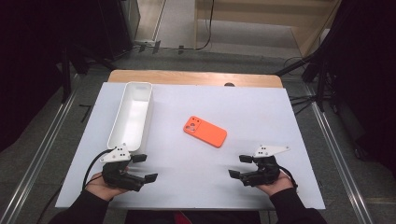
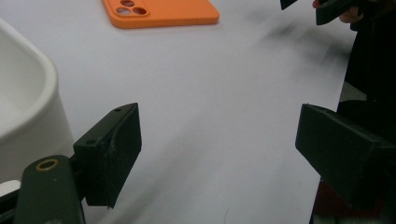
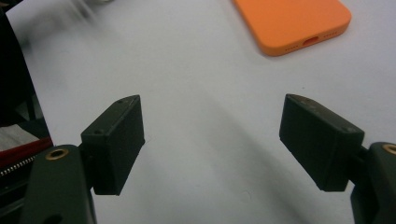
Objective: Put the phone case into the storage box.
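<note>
An orange phone case [image 1: 205, 131] lies flat near the middle of the white table sheet [image 1: 252, 107], camera holes toward the far left. It shows at the top of the left gripper view [image 2: 161, 11] and, with its port end, in the right gripper view [image 3: 294, 21]. A long white bin [image 1: 131, 114] stands at the left, empty inside; its rounded corner [image 2: 23, 107] is close to my left gripper [image 2: 217, 149]. My left gripper [image 1: 144, 168] rests open near the front left. My right gripper [image 1: 240, 166] is open at the front right [image 3: 212, 140]. Nothing lies between either pair of jaws.
The sheet covers a wooden table whose far edge [image 1: 196, 77] stays bare. Black stands and cables [image 1: 317, 70] flank the table on the grey floor. My right gripper's jaws and hand [image 2: 336, 9] appear at the top right of the left gripper view.
</note>
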`<state>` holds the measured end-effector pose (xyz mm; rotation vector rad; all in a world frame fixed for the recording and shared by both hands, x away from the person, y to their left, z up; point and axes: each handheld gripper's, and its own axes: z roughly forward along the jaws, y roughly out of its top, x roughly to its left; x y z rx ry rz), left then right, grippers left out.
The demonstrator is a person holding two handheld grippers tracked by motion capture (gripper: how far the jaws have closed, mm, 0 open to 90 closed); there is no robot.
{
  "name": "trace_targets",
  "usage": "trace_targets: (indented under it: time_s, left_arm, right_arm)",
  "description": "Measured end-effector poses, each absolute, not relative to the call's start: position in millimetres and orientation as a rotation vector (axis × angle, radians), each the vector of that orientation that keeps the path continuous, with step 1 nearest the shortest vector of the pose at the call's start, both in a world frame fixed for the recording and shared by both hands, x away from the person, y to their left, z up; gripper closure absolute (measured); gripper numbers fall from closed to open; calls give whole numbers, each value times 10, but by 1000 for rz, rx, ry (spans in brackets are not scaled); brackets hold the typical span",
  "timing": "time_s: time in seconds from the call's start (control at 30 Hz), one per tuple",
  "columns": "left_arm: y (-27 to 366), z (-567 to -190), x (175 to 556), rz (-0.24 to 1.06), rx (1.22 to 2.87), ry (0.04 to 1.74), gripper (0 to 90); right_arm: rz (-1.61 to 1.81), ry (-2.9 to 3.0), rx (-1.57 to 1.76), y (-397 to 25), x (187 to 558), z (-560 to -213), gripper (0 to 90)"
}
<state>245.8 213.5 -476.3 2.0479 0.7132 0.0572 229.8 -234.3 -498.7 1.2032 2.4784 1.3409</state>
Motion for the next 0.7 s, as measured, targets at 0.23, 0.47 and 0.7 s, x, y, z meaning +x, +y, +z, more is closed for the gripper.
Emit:
trace_targets:
  time_s: [0.23,0.47,0.7]
  left_arm:
    - [2147,-4746,2448,64,2046,695,150]
    - [2139,-4754,2464,52,2048,699,150]
    - [2147,-4757,2470,46,2047,713,152]
  right_arm:
    - [1337,2479,1209,-2357,2290,-4993,207]
    - [1355,2483,1217,-2371,2298,-5008,207]
    - [1354,2476,1216,-2382,2312,-5007,207]
